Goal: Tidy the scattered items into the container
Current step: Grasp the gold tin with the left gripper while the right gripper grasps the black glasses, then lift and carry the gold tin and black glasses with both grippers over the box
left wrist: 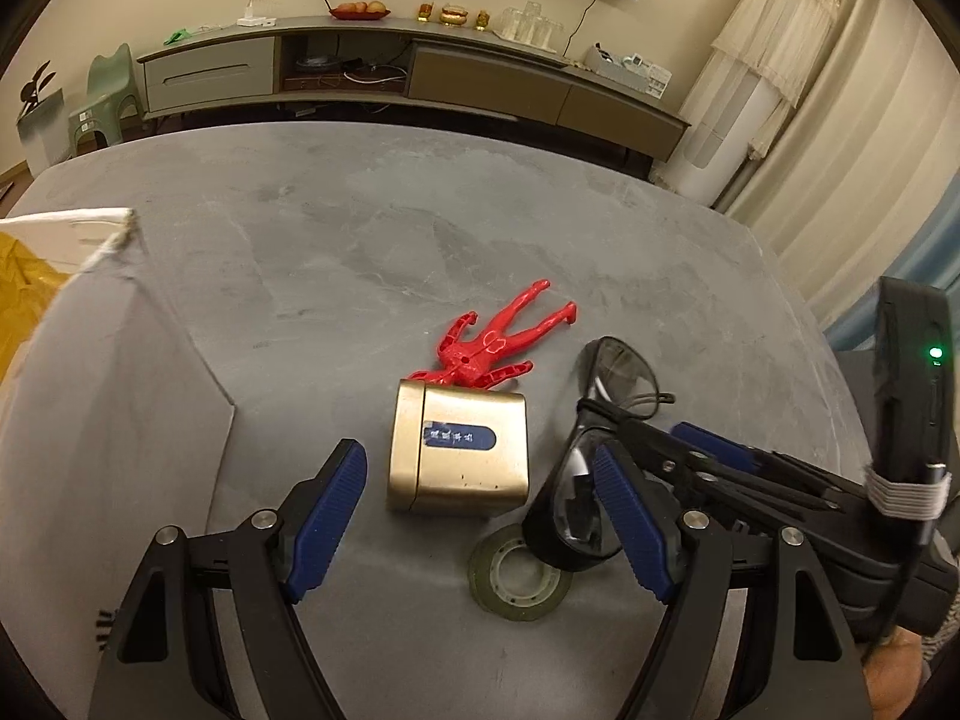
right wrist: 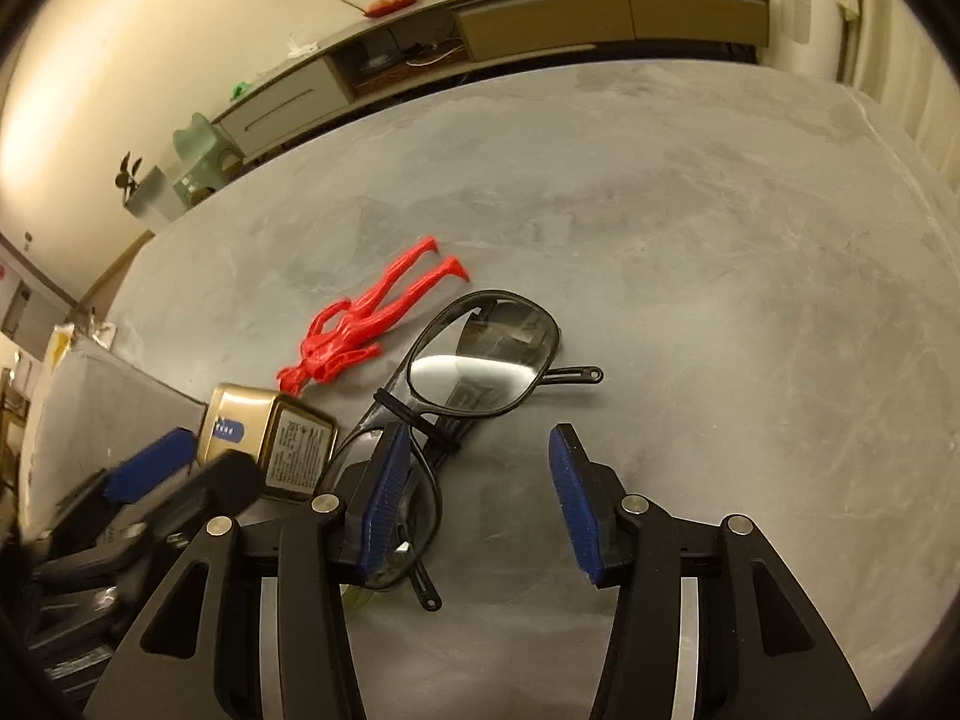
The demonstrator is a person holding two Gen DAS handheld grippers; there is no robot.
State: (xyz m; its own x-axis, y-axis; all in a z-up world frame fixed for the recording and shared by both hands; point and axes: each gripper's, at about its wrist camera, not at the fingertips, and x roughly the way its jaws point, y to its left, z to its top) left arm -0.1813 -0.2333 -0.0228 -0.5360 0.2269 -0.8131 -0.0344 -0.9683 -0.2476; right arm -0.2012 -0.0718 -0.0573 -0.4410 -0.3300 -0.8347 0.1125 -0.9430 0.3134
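Four loose items lie close together on a grey table: a gold tin, a red figure, black glasses and a tape roll.

Left gripper: jaws spread wide and empty, poised low over the table. The tin lies between its blue pads, touching neither. The tin lies flat, its blue label facing up.

Right gripper: jaws likewise apart, nothing clamped. Its left pad overlaps the nearer lens of the glasses; whether it touches the frame cannot be told. Its right pad stands over bare table.

Red figure: lies flat just beyond the tin, legs pointing away; its head end meets the tin's far edge.

Glasses: rest to the right of the tin, one lens near the figure's legs, the other partly over the tape roll as seen from the left wrist. A temple arm sticks out to the right.

Tape roll: flat on the table, nearest the left camera, just right of the tin.

Container: a box with a grey wall at the left edge of the table, a yellow lining showing inside; well apart from the items.
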